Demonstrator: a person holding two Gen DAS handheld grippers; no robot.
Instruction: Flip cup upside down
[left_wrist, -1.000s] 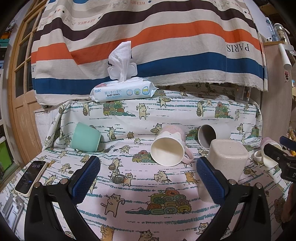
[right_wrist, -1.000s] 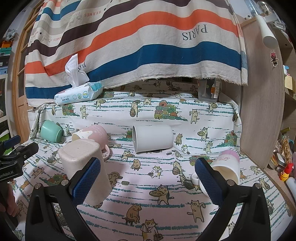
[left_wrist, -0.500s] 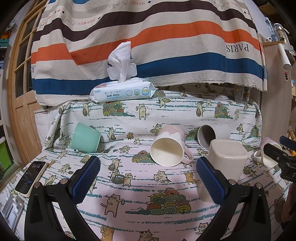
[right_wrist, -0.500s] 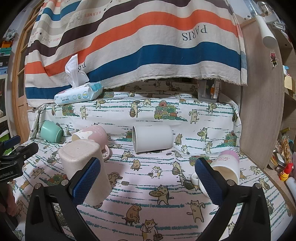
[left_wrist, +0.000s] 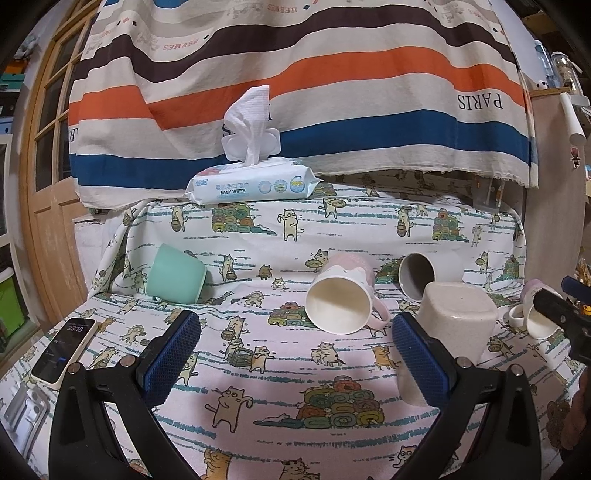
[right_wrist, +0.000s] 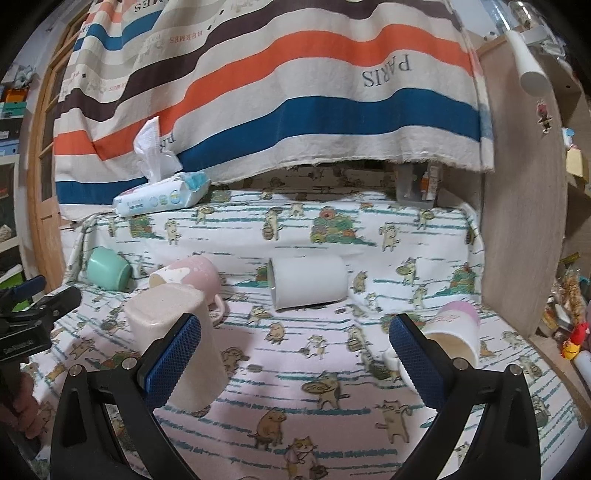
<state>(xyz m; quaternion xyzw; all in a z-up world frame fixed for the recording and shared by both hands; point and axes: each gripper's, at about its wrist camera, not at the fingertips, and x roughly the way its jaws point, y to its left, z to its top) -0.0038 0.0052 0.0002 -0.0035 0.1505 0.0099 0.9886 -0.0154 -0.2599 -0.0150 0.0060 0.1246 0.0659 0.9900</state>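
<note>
Several cups are on the cat-print cloth. A beige square cup (left_wrist: 456, 325) stands upside down, also in the right wrist view (right_wrist: 173, 332). A pink mug (left_wrist: 341, 295) lies on its side, mouth toward me. A white mug (right_wrist: 308, 282) lies on its side behind it. A mint cup (left_wrist: 175, 275) lies tilted at the left. A pink-and-white mug (right_wrist: 456, 330) lies tipped at the right. My left gripper (left_wrist: 295, 354) is open and empty in front of the pink mug. My right gripper (right_wrist: 295, 356) is open and empty between the beige cup and the pink-and-white mug.
A pack of baby wipes (left_wrist: 253, 184) sits on the raised back ledge under a striped hanging cloth (left_wrist: 295, 92). A phone (left_wrist: 62, 350) lies at the left edge. A wooden panel (right_wrist: 524, 221) stands at the right, with small items beyond it.
</note>
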